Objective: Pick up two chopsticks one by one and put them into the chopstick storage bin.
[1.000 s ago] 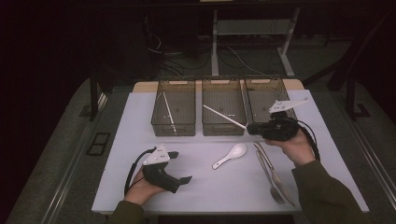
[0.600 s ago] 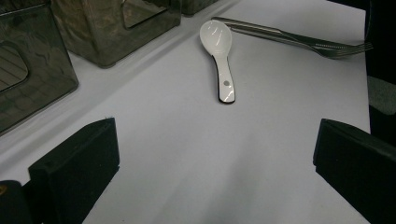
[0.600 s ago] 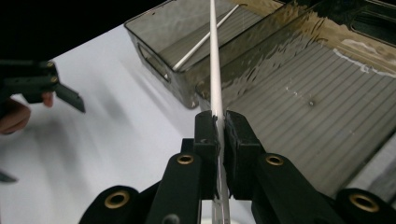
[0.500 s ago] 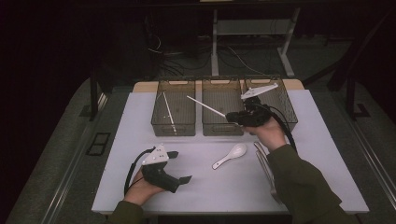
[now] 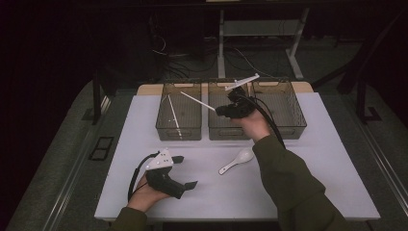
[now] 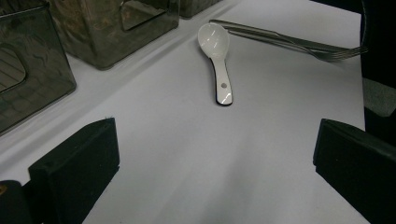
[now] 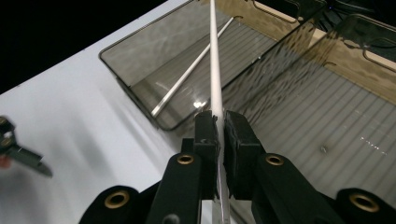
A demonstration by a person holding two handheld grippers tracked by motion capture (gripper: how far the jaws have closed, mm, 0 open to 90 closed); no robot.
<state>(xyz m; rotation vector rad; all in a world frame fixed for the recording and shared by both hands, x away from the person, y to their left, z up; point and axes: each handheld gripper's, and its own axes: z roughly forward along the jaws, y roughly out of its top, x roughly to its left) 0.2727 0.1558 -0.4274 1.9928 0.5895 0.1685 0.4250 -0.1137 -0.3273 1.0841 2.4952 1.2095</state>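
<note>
The right gripper (image 5: pixel 222 111) is clamped on a white chopstick (image 5: pixel 197 100) and holds it in the air above the bins — the jaws pinch one end, and the free end slants out over the left bin (image 5: pixel 179 131), where another chopstick (image 5: pixel 172 115) already lies along the floor. This looks like the carrying step of a sorting job: chopsticks go to that bin. Next, I'd judge, the tip should go down inside the walls, roughly in line with its mate, before the jaws let go. The left gripper (image 5: pixel 187 172) rests on the table near the front edge, jaws spread wide and holding nothing. A white spoon (image 6: pixel 218 58) and a fork (image 6: pixel 299 43) wait on the mat.
</note>
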